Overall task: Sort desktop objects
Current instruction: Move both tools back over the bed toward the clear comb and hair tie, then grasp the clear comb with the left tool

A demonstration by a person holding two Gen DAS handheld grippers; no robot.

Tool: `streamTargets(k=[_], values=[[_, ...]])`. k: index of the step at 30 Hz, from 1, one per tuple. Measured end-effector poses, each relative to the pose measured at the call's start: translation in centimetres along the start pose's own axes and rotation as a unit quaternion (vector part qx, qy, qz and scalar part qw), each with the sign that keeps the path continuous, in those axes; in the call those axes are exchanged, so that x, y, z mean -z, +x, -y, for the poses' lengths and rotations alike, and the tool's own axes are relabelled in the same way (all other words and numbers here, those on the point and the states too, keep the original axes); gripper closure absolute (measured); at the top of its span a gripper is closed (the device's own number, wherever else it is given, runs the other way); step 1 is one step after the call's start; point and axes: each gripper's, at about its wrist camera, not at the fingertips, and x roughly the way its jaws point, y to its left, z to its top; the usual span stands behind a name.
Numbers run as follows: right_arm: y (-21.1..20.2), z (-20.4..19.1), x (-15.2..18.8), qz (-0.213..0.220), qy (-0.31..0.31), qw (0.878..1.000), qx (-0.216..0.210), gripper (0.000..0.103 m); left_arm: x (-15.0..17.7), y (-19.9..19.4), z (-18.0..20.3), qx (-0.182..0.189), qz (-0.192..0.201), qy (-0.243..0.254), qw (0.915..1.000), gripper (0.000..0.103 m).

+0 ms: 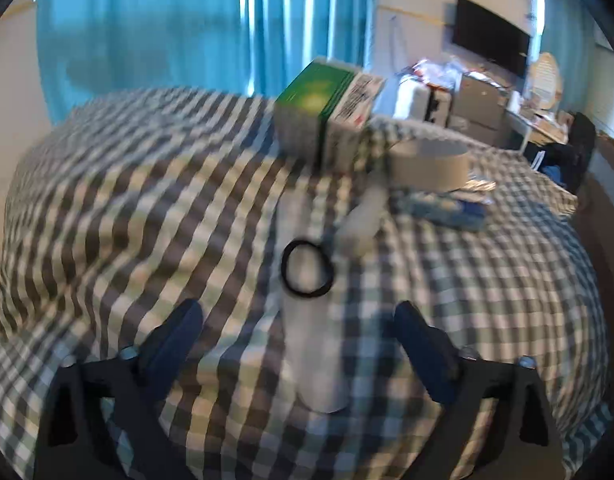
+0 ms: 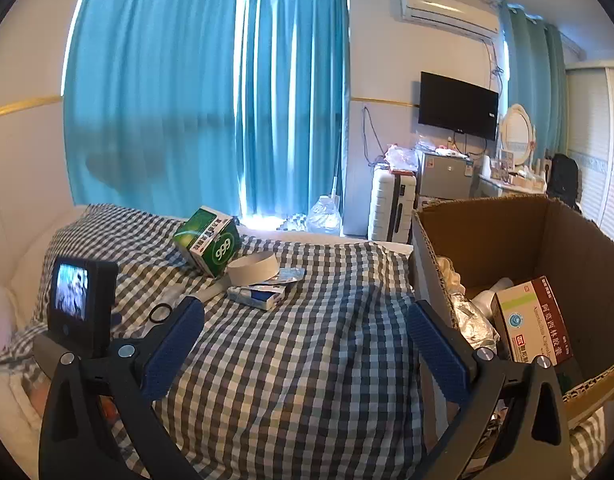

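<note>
Step in hand: reach for next item. Left claw (image 1: 299, 332) open, empty, over the bed (image 1: 127, 200), straddling a white tube (image 1: 313, 320) with a black hair tie (image 1: 307, 268) lying on it, near the green box (image 1: 319, 108). Right claw (image 2: 305, 340) open, empty, beside the cardboard box (image 2: 547, 232). Next: lower, close on the tube.

Both grippers: black angular frames, left (image 1: 299, 344) & right (image 2: 307, 344). Fingers (image 2: 173, 348) w/ dimpled blue pads; two silver screws behind each finger.
</note>
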Motion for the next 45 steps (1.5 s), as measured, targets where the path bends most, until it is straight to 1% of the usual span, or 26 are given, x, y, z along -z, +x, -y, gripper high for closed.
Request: streamTargets(k=[1, 2, 3, 4, 5, 6, 8, 9, 11, 15, 18, 20, 21, 24, 26, 28, 30, 32, 35, 37, 38, 39, 40, 42, 43, 45], values=[[0.1, 0.1, 0.1, -0.002, 0.001, 1.000, -0.001, 0.001, 0.4, 0.0, -0.3, -0.004, 0.004, -0.001, 1.0000, 0.023], [0.3, 0.1, 0.1, -0.003, 0.001, 1.000, 0.001, 0.001, 0.7, -0.2, -0.4, -0.008, 0.009, 0.000, 0.9999, 0.042], [0.6, 0.0, 0.3, -0.008, -0.001, 1.000, 0.003, 0.001, 0.9, -0.2, -0.3, -0.010, 0.009, 0.003, 0.9999, 0.055], [0.8, -0.1, 0.4, -0.013, -0.003, 1.000, 0.002, 0.001, 1.1, -0.3, -0.4, -0.010, 0.010, 0.004, 0.9999, 0.059], [1.0, -0.3, 0.5, -0.020, -0.004, 1.000, 0.001, 0.001, 1.2, -0.6, -0.6, -0.004, 0.012, 0.000, 0.9999, 0.071], [1.2, -0.5, 0.6, -0.023, -0.008, 1.000, 0.000, 0.001, 1.2, -0.7, -0.9, 0.004, 0.013, -0.008, 0.9999, 0.079], [1.1, -0.9, 0.7, -0.024, -0.016, 1.000, -0.002, 0.001, 1.0, -1.4, -2.0, 0.022, 0.012, -0.030, 0.9992, 0.085], [1.0, -1.1, 0.7, -0.023, -0.022, 0.999, -0.002, 0.001, 1.0, -1.7, -2.6, 0.030, 0.013, -0.040, 0.9986, 0.090], [0.8, -1.4, 0.8, -0.023, -0.026, 0.999, -0.007, 0.001, 0.8, -2.3, -3.2, 0.042, 0.017, -0.048, 0.9978, 0.096], [0.7, -2.2, 1.0, -0.030, -0.033, 0.999, -0.022, 0.001, 0.2, -4.6, -4.5, 0.053, 0.036, -0.059, 0.9962, 0.096], [1.2, -3.2, 1.2, -0.036, -0.042, 0.998, -0.030, 0.001, -0.4, -5.5, -5.3, 0.044, 0.053, -0.066, 0.9954, 0.096], [1.6, -3.9, 1.2, -0.039, -0.043, 0.997, -0.046, 0.001, -0.7, -6.0, -5.9, 0.041, 0.062, -0.078, 0.9942, 0.096], [2.1, -4.5, 1.1, -0.042, -0.045, 0.996, -0.063, 0.001, -0.8, -6.3, -6.3, 0.041, 0.063, -0.085, 0.9935, 0.096], [3.9, -6.1, 0.7, -0.052, -0.051, 0.993, -0.093, 0.001, -0.9, -6.3, -7.1, 0.051, 0.061, -0.102, 0.9917, 0.096], [5.3, -7.0, 0.5, -0.058, -0.052, 0.991, -0.111, 0.001, -0.8, -5.5, -6.7, 0.064, 0.042, -0.097, 0.9924, 0.096], [7.3, -7.8, 0.2, -0.066, -0.052, 0.990, -0.116, 0.001, -0.6, -4.4, -5.6, 0.074, 0.020, -0.075, 0.9942, 0.095], [8.8, -8.3, 0.0, -0.072, -0.042, 0.989, -0.123, 0.001, -0.5, -3.2, -4.3, 0.060, 0.004, -0.043, 0.9972, 0.094], [10.0, -8.6, 0.0, -0.075, -0.036, 0.988, -0.130, 0.001, -0.4, -1.9, -3.7, 0.052, -0.013, -0.029, 0.9981, 0.090], [11.3, -9.0, 0.2, -0.077, -0.040, 0.987, -0.133, 0.001, -0.9, -0.8, -3.7, 0.040, -0.010, -0.028, 0.9987, 0.089], [12.4, -9.1, 0.6, -0.086, -0.040, 0.986, -0.137, 0.001, -1.4, -0.3, -4.2, 0.057, -0.019, -0.047, 0.9971, 0.089], [12.8, -9.0, 0.9, -0.091, -0.037, 0.986, -0.136, 0.001, -1.4, -0.3, -4.3, 0.064, -0.022, -0.050, 0.9965, 0.083], [13.2, -8.8, 1.1, -0.096, -0.030, 0.985, -0.138, 0.001, -1.4, -0.4, -4.2, 0.070, -0.025, -0.047, 0.9961, 0.073], [13.5, -8.5, 1.3, -0.101, -0.021, 0.985, -0.140, 0.001, -1.3, -0.6, -4.0, 0.078, -0.028, -0.039, 0.9959, 0.068], [13.9, -7.8, 1.7, -0.109, -0.005, 0.984, -0.143, 0.001, -1.1, -1.0, -3.2, 0.080, -0.024, -0.018, 0.9964, 0.055], [14.0, -7.6, 1.9, -0.112, -0.001, 0.983, -0.142, 0.001, -1.1, -1.0, -2.5, 0.073, -0.018, 0.002, 0.9972, 0.052], [14.0, -7.1, 2.2, -0.120, 0.001, 0.983, -0.137, 0.001, -1.0, -0.3, -1.9, 0.050, -0.030, 0.029, 0.9979, 0.052]])
